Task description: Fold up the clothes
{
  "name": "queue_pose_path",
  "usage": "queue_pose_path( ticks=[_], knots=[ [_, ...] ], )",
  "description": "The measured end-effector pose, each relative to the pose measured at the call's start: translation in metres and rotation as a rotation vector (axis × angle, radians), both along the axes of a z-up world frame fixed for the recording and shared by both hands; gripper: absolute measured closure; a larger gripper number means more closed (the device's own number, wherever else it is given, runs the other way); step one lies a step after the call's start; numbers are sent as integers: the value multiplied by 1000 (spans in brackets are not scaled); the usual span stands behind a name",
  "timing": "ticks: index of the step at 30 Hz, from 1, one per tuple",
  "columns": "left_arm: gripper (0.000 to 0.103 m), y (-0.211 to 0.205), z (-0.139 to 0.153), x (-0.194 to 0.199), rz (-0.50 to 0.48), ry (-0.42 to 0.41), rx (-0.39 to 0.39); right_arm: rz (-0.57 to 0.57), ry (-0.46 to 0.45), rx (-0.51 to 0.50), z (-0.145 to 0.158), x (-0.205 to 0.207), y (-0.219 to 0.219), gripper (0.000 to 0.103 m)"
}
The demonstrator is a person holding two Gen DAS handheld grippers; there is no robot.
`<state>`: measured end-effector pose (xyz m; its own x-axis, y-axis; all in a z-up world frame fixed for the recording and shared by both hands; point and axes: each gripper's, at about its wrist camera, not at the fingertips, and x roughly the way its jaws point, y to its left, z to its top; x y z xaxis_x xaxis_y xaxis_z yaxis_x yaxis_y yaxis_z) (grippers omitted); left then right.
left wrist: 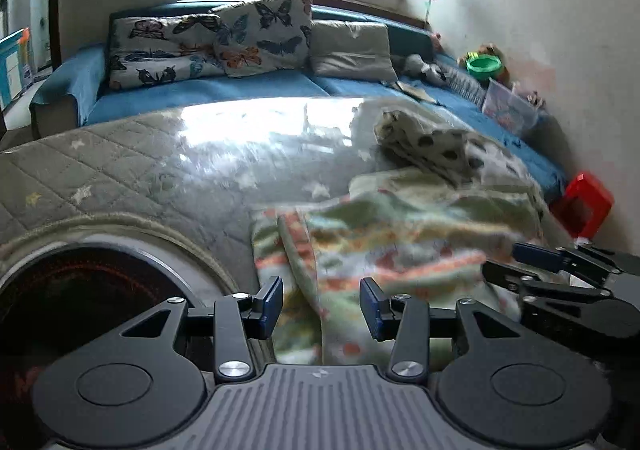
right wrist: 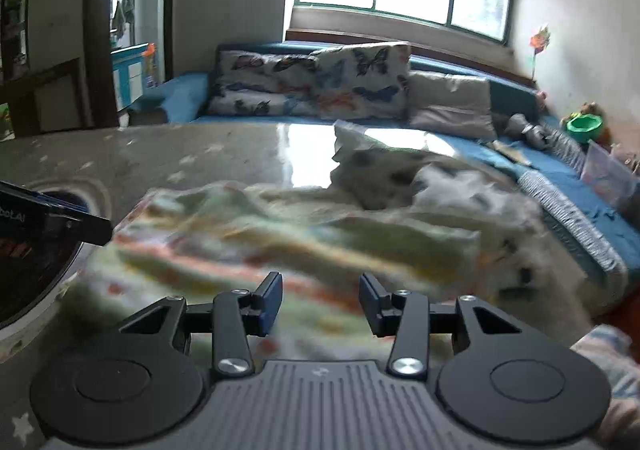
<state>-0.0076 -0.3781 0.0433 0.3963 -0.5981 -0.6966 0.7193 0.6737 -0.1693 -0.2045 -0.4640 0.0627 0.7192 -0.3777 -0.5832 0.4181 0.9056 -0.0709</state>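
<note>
Butterfly pillows (left wrist: 208, 46) on a blue sofa (left wrist: 208, 94); green bowl (left wrist: 485, 65).

We see the left gripper (left wrist: 321, 308) and right gripper (right wrist: 320, 305): black linkage arms with silver screws, blue-padded fingers (left wrist: 272, 305), round black discs, and a ribbed grey base plate with a small central mark.

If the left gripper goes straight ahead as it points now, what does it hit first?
Most likely the striped garment, lying right before the open left gripper. The spotted cloth lies farther back; depth is hard to judge.
</note>
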Motion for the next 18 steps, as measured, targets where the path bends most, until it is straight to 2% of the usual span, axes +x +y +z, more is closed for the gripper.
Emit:
queue_pose_path(
  ticks=[5,6,12,14,18],
  knots=[
    [57,-4,-18,-7,-6,9,51,25,3,24,-9,1,14,59],
    [57,-4,-18,-7,-6,7,53,30,3,28,-10,2,17,56],
    [57,0,-14,-8,-10,4,50,47,-15,62,-9,16,23,49],
    [53,3,-12,-9,-8,2,56,55,-1,66,-14,22,26,46],
    [51,13,-8,-11,0,-8,70,69,9,64,-18,23,37,42]
  ],
)
